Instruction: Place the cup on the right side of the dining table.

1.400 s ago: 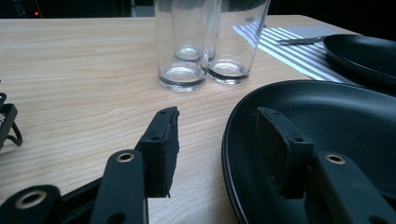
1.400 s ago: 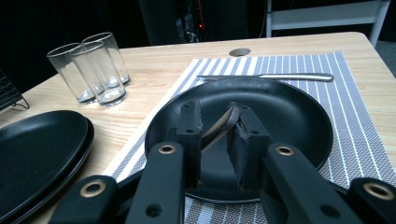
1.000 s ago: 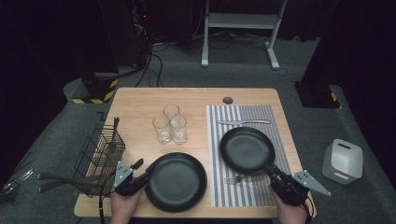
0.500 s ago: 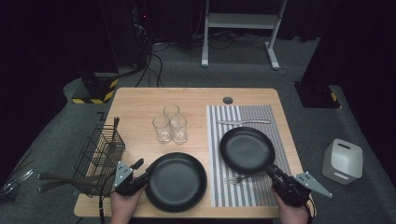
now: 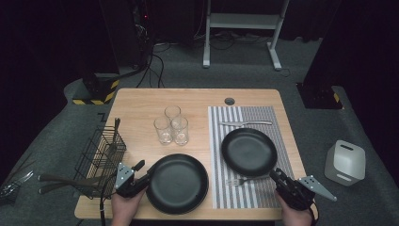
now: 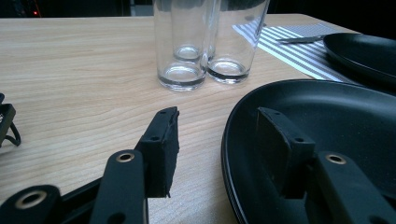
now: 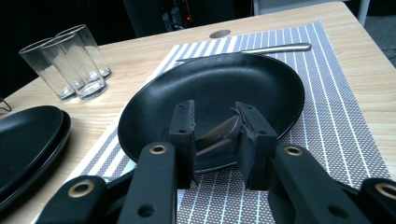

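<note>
Table [image 5: 141,101]: wooden, bears striped placemat [image 5: 263,117]
Near plate [image 5: 178,182]: rim between spread left gripper [image 6: 217,140] jaws, unpinched
Far plate [image 5: 249,151]: on placemat
Fork [image 7: 217,133]: between right gripper [image 7: 215,135] jaws, grip uncertain
Basket [image 5: 99,153]: wire, utensils inside
Glasses [image 5: 171,125]: three, clustered, empty
</note>
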Motion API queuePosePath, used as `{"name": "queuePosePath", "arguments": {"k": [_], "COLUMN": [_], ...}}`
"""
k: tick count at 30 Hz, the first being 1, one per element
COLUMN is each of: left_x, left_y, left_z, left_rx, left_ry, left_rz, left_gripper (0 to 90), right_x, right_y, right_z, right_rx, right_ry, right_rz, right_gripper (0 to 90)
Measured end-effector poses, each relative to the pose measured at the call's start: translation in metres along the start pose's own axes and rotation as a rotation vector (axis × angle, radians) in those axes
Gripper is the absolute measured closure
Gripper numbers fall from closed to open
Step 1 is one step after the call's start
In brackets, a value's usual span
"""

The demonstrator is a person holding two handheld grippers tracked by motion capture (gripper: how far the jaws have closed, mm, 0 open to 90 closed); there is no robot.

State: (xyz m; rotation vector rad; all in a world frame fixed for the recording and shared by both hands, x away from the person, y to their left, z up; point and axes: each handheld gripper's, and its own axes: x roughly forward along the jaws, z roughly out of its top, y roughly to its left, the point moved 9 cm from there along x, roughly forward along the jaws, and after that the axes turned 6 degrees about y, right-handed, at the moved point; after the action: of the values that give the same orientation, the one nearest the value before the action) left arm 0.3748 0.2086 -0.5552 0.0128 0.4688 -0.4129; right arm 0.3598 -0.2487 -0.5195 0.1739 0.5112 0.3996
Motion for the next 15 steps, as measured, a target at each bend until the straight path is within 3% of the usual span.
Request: {"name": "queuePosePath", "arguments": {"k": [15], "left_x": [-0.0001], "left_y": [-0.0001], "left_z": [0.0], "left_rx": [0.001], "left_ry": [0.0], "left_rz": [0.0], "left_gripper": [49.6], "right_x": [0.0005], "right_y": [-0.0067], "right_z": [-0.0067], "right_rx": [0.007], "right_ry": [0.006], "right_rz": [-0.024], "right_gripper": [67.9]}}
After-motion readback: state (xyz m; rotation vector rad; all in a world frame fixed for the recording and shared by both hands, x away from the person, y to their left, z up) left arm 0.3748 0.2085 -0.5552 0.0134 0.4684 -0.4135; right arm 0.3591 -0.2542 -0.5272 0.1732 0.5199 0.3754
